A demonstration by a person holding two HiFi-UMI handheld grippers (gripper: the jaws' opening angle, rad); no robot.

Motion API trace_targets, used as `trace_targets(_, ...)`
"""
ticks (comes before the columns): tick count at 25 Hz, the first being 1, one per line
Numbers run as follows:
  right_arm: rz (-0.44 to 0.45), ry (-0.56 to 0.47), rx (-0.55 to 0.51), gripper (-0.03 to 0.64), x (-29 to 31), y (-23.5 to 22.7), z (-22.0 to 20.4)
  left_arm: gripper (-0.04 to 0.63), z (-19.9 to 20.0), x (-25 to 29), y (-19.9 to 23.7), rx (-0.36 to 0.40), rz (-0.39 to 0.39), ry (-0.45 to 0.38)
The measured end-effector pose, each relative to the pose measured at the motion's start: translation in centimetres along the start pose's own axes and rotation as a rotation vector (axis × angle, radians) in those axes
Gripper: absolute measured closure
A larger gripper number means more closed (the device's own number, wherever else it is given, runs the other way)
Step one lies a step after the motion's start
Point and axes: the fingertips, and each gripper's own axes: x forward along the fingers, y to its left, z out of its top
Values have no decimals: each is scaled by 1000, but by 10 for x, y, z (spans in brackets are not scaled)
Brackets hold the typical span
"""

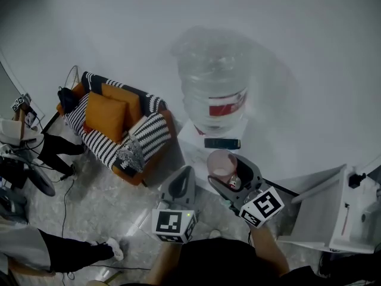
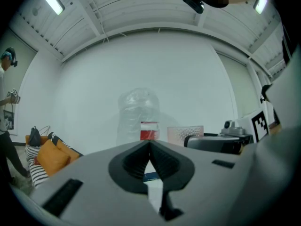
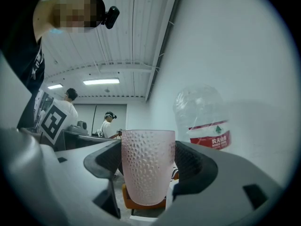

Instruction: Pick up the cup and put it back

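pink dimpled cup [image 3: 148,164] clamped upright in right gripper [image 3: 149,173] — left gripper [image 2: 150,157] jaws pressed together

Your right gripper [image 1: 226,170] has the cup [image 3: 147,166] upright between its jaws, one jaw touching each side. Your left gripper [image 1: 185,174] is just to its left, jaws together, nothing in them. Straight ahead of both, behind the cup, stands the water jug [image 1: 214,88], close against the wall [image 1: 297,40]. A flat device [image 1: 222,143] lies between jug and cup, at the jug's foot. Off to your left there's a sofa [image 1: 149,133] by that same wall, with cushions [image 1: 107,115] on it. Nearer you on the left, a person's leg [image 1: 71,252] is on the floor [image 1: 101,201]. Far right, an open box [image 1: 324,210].
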Motion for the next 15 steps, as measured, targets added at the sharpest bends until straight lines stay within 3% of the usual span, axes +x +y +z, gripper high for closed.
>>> trace_targets(15, 7, 15, 2, 264, 7, 1, -5, 581, -4, 3, 5, -5, -2, 10)
